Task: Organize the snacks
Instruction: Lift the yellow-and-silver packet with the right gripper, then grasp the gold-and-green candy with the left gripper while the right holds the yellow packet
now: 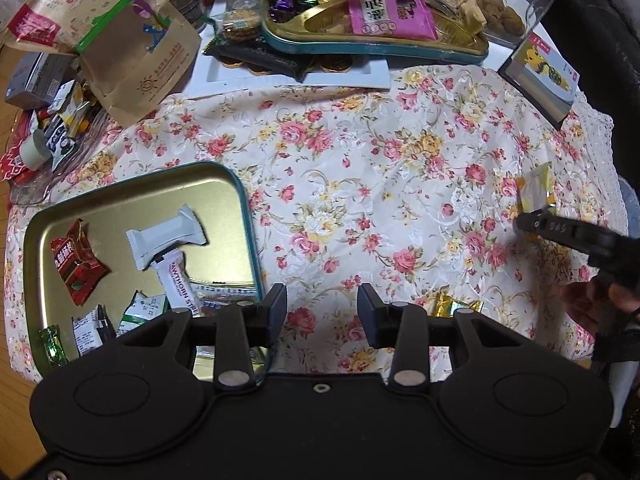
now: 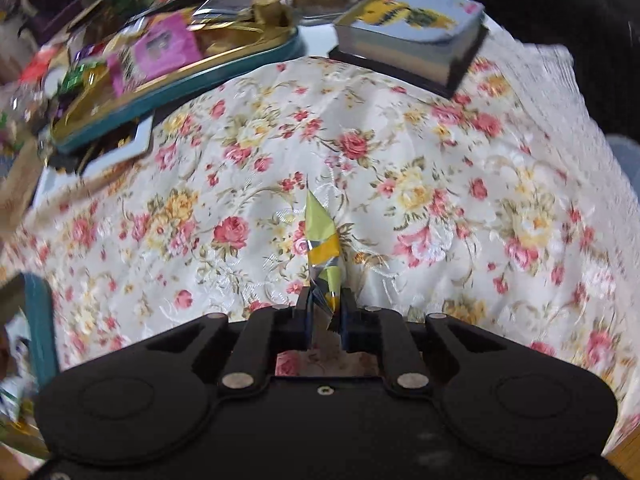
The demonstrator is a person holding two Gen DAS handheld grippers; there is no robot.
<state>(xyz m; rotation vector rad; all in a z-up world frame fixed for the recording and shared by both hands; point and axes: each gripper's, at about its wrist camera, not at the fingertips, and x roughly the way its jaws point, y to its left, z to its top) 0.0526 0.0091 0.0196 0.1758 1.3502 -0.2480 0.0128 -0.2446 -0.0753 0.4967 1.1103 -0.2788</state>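
My right gripper (image 2: 325,304) is shut on a yellow-and-silver snack packet (image 2: 322,240) and holds it upright above the floral tablecloth; the packet (image 1: 534,192) and that gripper (image 1: 538,218) also show at the right of the left wrist view. My left gripper (image 1: 322,308) is open and empty, just right of a gold tin tray with a teal rim (image 1: 240,196). The tray holds a red packet (image 1: 78,266), a white packet (image 1: 166,242) and several other snacks. A gold-wrapped candy (image 1: 450,304) lies on the cloth by the left gripper's right finger.
A second teal-rimmed gold tin (image 1: 380,46) full of snacks sits at the back, over a white tray (image 1: 372,78). A brown paper bag (image 1: 132,40), jars (image 1: 506,4), a small boxed book (image 1: 544,76) and loose packets (image 1: 60,120) crowd the far edge.
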